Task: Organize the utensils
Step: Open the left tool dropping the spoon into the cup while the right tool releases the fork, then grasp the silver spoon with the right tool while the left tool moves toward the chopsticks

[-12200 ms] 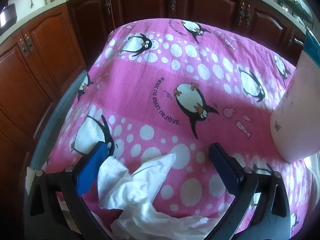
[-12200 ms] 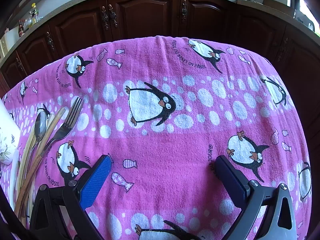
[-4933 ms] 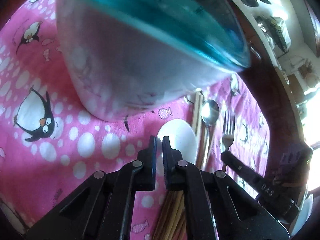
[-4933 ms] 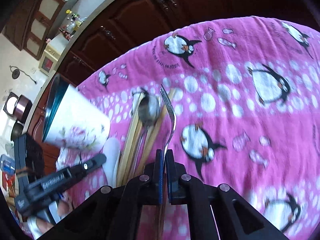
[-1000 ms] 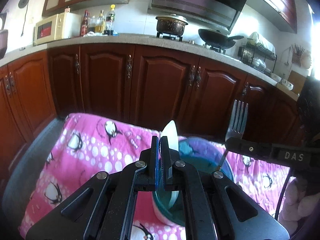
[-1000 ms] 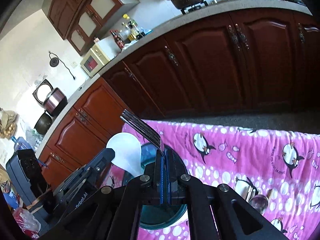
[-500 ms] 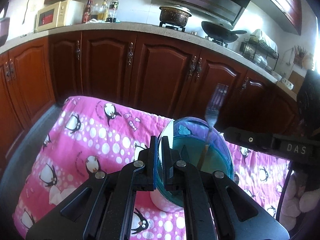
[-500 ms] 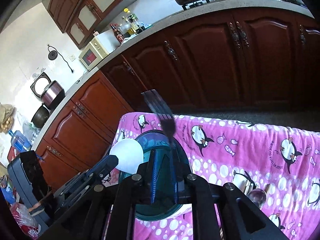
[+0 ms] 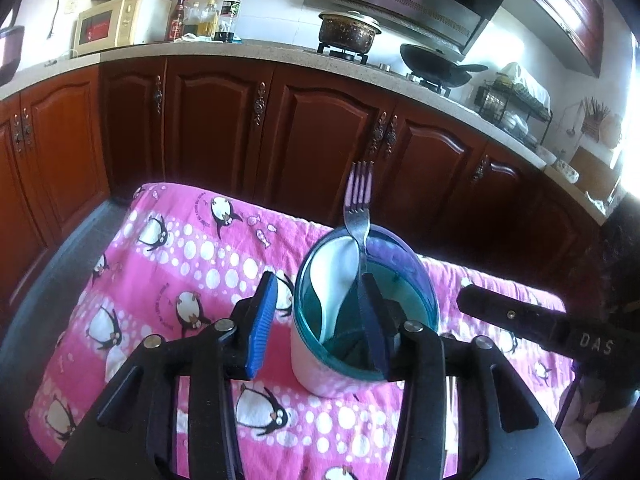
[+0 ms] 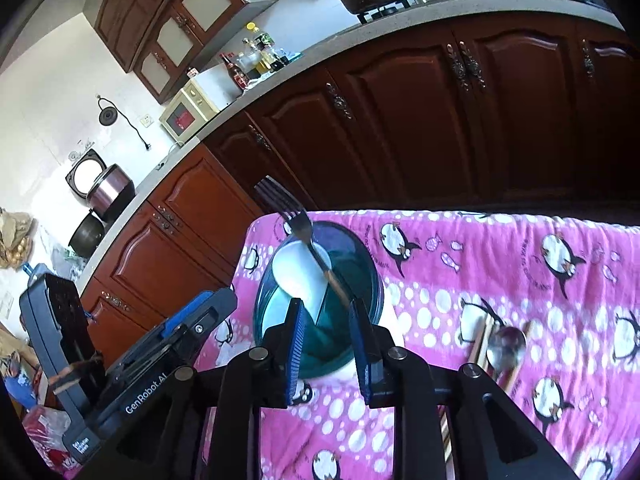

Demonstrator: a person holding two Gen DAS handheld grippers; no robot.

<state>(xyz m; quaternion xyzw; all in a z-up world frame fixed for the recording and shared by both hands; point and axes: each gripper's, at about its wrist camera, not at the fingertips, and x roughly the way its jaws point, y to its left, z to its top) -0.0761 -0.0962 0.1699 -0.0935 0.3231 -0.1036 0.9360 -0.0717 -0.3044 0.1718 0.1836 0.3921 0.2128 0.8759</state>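
Lifting both empty, parted grippers — left [image 9: 316, 316], right [image 10: 326, 342] — straight up avoids tipping the fork [image 9: 357, 216] and white spoon [image 9: 332, 276] in the cup [image 9: 316, 376].

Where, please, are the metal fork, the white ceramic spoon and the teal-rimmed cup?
metal fork [image 9: 357, 216], left wrist view, neck below the tines.
white ceramic spoon [image 9: 333, 264], left wrist view, bowl.
teal-rimmed cup [image 10: 377, 280], right wrist view, right rim.

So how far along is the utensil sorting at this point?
Done: the fork and the white spoon stand in the teal-rimmed cup. In hand: nothing; the left gripper and right gripper are both open at the cup. Left: the metal spoon and wooden chopsticks lie on the penguin cloth beside the cup.
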